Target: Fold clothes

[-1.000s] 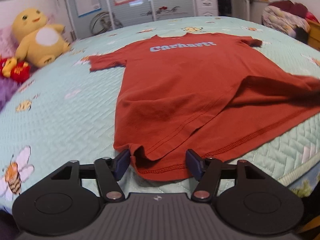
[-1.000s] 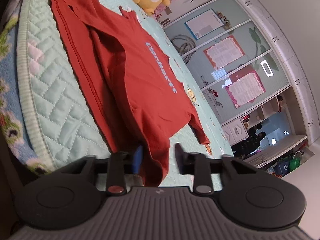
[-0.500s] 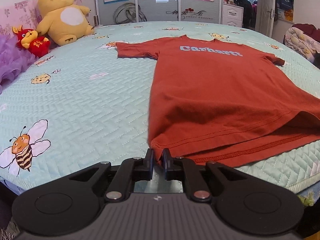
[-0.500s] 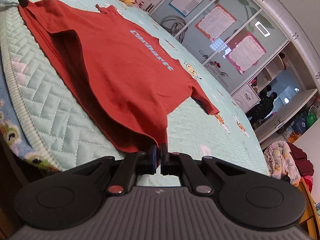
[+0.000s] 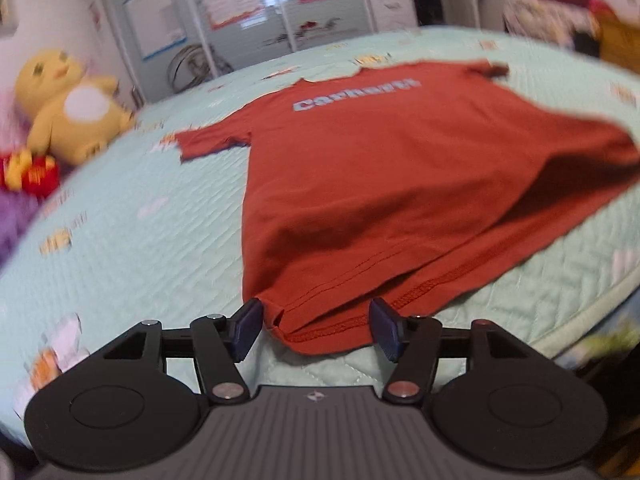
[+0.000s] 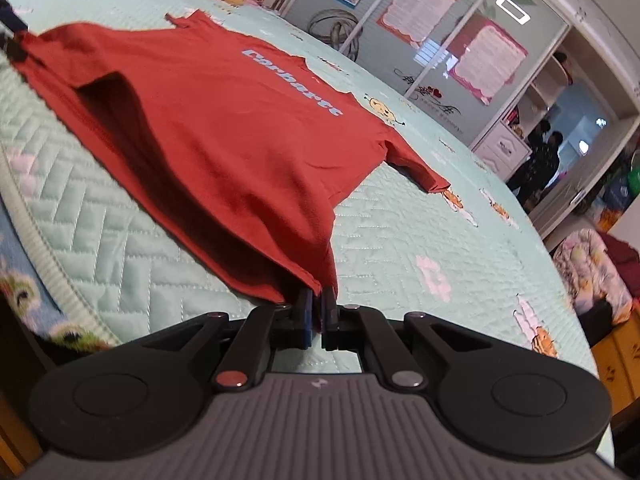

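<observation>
A rust-red T-shirt with pale blue lettering lies front up on the mint quilted bed, collar away from me. My left gripper sits at the shirt's near left hem corner. Its jaws are opening, the hem corner lies between the blue pads, and the pads do not press on it. In the right wrist view the same T-shirt stretches away to the left. My right gripper is shut on its near right hem corner and lifts that corner a little off the quilt. The left gripper's tip shows at the far hem corner.
A yellow plush toy and a small red one sit at the bed's far left. Glass wardrobe doors with posters stand behind. A heap of bedding lies off the bed's right side. The bed edge runs close below both grippers.
The left gripper shut on the left hem corner half a second ago and has opened again. The right gripper closed on the right hem corner and rolled, holding it raised.
</observation>
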The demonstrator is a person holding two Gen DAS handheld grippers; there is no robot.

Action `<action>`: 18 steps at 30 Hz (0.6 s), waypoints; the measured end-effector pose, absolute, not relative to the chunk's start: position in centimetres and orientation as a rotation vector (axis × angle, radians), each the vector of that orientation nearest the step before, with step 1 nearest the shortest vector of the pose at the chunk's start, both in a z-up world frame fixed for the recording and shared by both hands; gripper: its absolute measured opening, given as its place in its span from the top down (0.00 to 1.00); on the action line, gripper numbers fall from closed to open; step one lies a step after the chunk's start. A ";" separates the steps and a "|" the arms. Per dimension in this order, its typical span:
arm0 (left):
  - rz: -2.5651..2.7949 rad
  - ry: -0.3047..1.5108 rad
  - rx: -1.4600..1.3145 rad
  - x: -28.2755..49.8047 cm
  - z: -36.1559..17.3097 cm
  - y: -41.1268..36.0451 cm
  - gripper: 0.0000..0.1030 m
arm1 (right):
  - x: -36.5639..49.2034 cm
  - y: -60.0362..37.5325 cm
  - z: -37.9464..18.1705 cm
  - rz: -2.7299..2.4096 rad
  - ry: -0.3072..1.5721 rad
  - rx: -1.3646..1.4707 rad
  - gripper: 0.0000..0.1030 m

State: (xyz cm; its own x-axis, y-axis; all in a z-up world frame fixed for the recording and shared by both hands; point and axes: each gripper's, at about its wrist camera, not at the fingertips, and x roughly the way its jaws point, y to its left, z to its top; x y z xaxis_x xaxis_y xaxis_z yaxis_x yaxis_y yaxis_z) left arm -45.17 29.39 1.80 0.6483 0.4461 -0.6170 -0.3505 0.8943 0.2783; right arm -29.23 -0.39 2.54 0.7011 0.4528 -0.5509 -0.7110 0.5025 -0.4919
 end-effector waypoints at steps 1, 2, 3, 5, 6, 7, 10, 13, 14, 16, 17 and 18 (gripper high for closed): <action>0.452 0.744 0.159 -44.9 1.6 29.3 0.39 | -29.2 -0.4 2.7 0.723 0.376 -0.756 0.99; 0.451 0.747 0.170 -44.7 1.6 29.4 0.39 | -29.2 -0.4 2.9 0.722 0.374 -0.752 0.99; 0.449 0.750 0.181 -44.5 1.6 29.5 0.39 | -29.2 -0.5 3.1 0.722 0.374 -0.746 0.99; 0.446 0.763 0.210 -44.1 1.5 29.5 0.39 | -29.2 -0.5 3.4 0.722 0.375 -0.736 0.99; 0.445 0.768 0.237 -43.9 1.5 29.3 0.39 | -29.1 -0.4 3.6 0.722 0.375 -0.731 0.99; 0.453 0.770 0.275 -43.9 1.5 28.9 0.39 | -29.1 -0.4 3.7 0.721 0.376 -0.727 0.99; 0.484 0.768 0.373 -43.9 1.3 27.6 0.39 | -29.0 -0.3 3.8 0.720 0.380 -0.724 0.99; 0.491 0.772 0.430 -44.0 0.9 26.9 0.39 | -28.9 -0.2 3.7 0.721 0.383 -0.727 0.99; 0.495 0.772 0.448 -43.9 0.8 26.7 0.38 | -29.0 -0.2 3.7 0.721 0.383 -0.726 0.99; 0.496 0.776 0.486 -43.6 0.6 26.4 0.35 | -29.0 -0.2 3.8 0.722 0.383 -0.721 0.99; 0.493 0.779 0.506 -43.4 0.5 26.3 0.34 | -29.0 -0.2 3.9 0.722 0.383 -0.718 0.99; 0.490 0.782 0.526 -43.2 0.4 26.2 0.34 | -29.0 -0.2 4.0 0.723 0.384 -0.715 0.99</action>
